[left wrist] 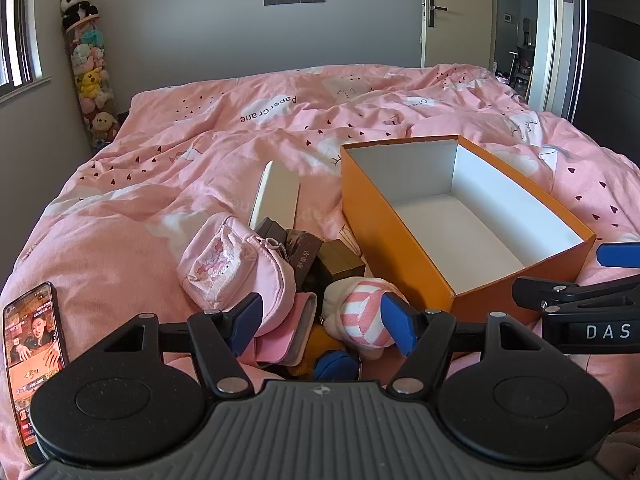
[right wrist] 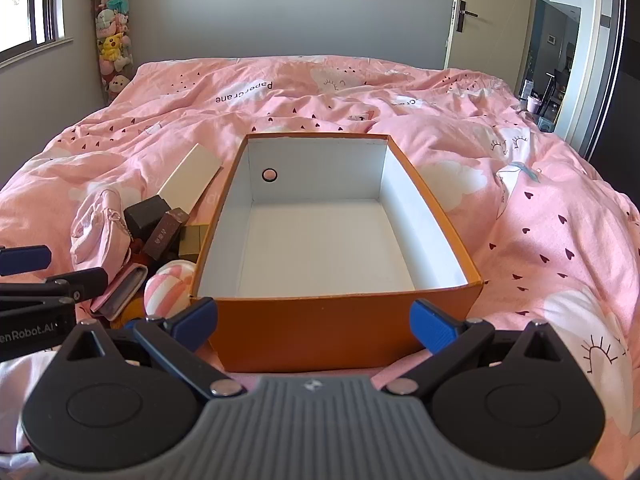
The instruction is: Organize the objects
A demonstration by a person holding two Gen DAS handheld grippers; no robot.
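An empty orange box (left wrist: 396, 236) with a white inside stands on the pink bed; it also shows in the right wrist view (right wrist: 320, 328). Left of it lies a pile: a pink pouch (left wrist: 232, 264), a pink-and-white striped plush (left wrist: 360, 312), dark brown boxes (left wrist: 296, 248), an olive box (left wrist: 340, 260), a pink wallet (left wrist: 288, 336), a long white box (left wrist: 276, 196) and a blue round thing (left wrist: 334, 364). My left gripper (left wrist: 320, 320) is open and empty just above the pile. My right gripper (right wrist: 314, 324) is open and empty at the orange box's near wall.
A phone (left wrist: 32, 360) with a lit screen lies on the bed at the left. A tall clear tube of plush toys (left wrist: 90, 72) stands in the far left corner. An open door (left wrist: 516, 32) is at the far right. The pink duvet (right wrist: 540, 220) spreads around the box.
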